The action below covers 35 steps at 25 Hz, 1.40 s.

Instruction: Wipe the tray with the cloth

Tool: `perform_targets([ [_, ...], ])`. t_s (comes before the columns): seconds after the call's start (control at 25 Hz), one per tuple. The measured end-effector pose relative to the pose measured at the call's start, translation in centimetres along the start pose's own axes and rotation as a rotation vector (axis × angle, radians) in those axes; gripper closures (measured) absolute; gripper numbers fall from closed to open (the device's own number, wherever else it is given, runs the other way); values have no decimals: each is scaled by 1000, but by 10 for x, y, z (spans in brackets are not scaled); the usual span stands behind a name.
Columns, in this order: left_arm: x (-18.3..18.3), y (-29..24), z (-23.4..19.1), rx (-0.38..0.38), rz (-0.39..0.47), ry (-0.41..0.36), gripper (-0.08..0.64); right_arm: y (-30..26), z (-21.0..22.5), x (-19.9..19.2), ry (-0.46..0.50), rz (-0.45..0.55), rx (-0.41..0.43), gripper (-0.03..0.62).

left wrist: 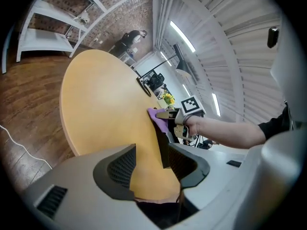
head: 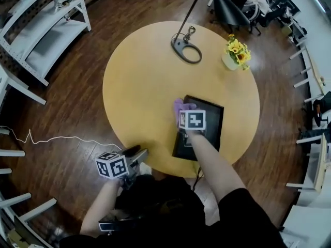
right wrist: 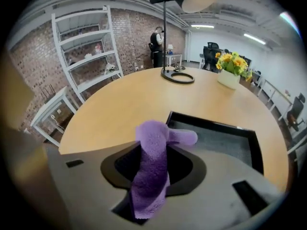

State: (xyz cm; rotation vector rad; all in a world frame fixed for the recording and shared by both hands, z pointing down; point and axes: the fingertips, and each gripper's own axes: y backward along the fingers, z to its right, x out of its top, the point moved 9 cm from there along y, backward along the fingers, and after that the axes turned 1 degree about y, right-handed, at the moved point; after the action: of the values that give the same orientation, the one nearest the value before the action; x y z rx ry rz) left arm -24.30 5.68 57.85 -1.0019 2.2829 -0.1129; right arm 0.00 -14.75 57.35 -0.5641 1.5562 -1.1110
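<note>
A black rectangular tray (head: 213, 119) lies on the near right part of the round yellow table (head: 139, 81). My right gripper (head: 184, 111) is over the tray's far left corner, pointing steeply down, shut on a purple cloth (head: 182, 106). In the right gripper view the cloth (right wrist: 152, 162) runs up between the jaws and folds over toward the tray (right wrist: 216, 140). My left gripper (head: 138, 153) hovers at the table's near edge, left of the tray, open and empty. From the left gripper view (left wrist: 152, 159) the tray (left wrist: 163, 143) shows edge-on, with the cloth (left wrist: 157, 116) beyond it.
A black desk lamp's base (head: 186, 49) and a pot of yellow flowers (head: 237, 53) stand at the table's far side. White shelving (head: 41, 30) is at the far left, and a white cable (head: 51, 138) lies on the wooden floor.
</note>
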Motion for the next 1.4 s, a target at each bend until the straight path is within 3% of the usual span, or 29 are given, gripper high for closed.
perform_targets([
  [0.12,5,-15,6,-37,-13,-18,357,14,-4,-19,-36,-17,75,454],
  [0.2,7,-22,10,-58,-23,-32,357,25,-15,-34,7,-26,115,454],
  [0.28,6,-30,12,-76,-35,-36,357,37,-27,-50,147,-33,141,454],
  [0.44,2,-44,10,-89,-71,-18,357,55,-47,-72,444,-1,111,454],
  [0.6,8,-45,10,-73,-89,-43,357,67,-60,-83,549,9,167,454],
  [0.84,9,-54,22,-71,-96,-51,357,90,-52,-123,720,-24,353,456],
  [1.0,13,-55,29,-67,-66,-53,357,100,-37,-140,761,-18,444,456],
  [1.4,16,-71,33,-25,-26,-25,357,117,58,-167,803,-2,518,456],
])
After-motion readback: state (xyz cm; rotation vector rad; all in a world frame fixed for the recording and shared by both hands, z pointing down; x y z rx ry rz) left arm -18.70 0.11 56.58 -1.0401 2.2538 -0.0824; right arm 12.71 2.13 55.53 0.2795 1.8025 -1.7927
